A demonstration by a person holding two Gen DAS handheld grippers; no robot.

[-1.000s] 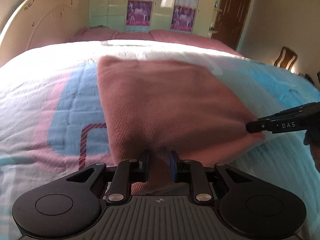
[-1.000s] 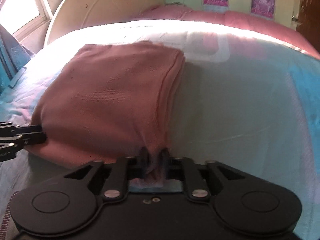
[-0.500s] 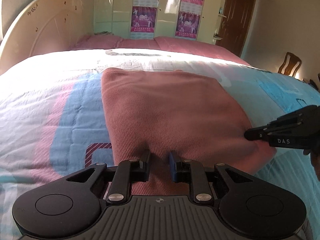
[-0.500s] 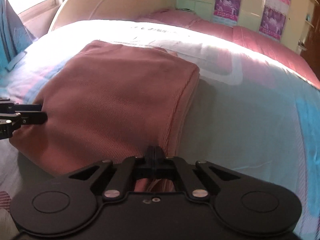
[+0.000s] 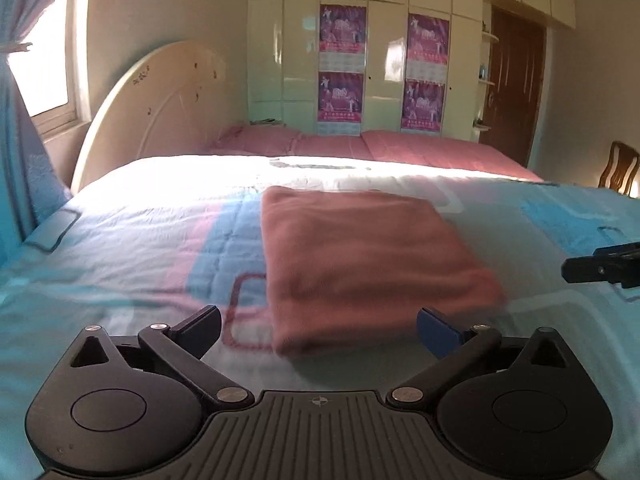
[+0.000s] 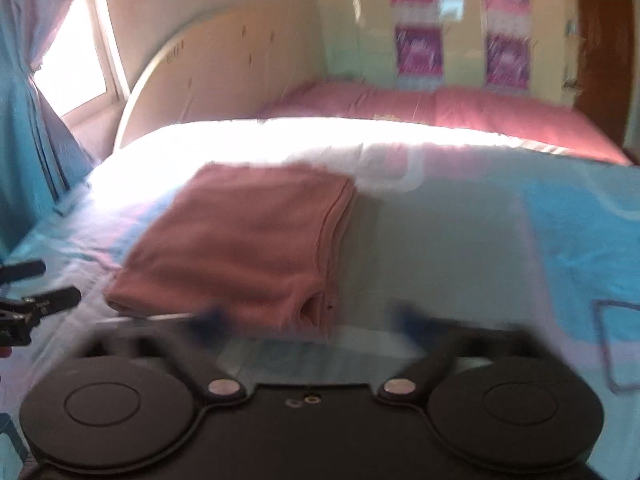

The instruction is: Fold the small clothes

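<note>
A folded pink-brown garment (image 5: pixel 360 256) lies flat on the bed's patterned cover (image 5: pixel 120 248). My left gripper (image 5: pixel 318 326) hovers just short of the garment's near edge; its jaws are opening wide and the pads touch nothing. In the right wrist view the same garment (image 6: pixel 248 244) shows stacked layers along its right side. My right gripper (image 6: pixel 308 320), blurred, sits before the garment's near right corner with jaws opening wide and nothing between them. Each gripper appears at the edge of the other's view: the right gripper (image 5: pixel 600 268) and the left gripper (image 6: pixel 36 292).
A cream headboard (image 5: pixel 152 116) stands at the far left, with pink pillows (image 5: pixel 360 146) along the back. Behind them are a cream wardrobe (image 5: pixel 384 52) with posters and a brown door (image 5: pixel 516 80). A wooden chair (image 5: pixel 618 170) is at the far right, a blue curtain (image 5: pixel 16 148) at the left.
Both grippers let go of the garment's near edge, opened wide and pulled back and up. The garment now lies flat by itself on the bed.
</note>
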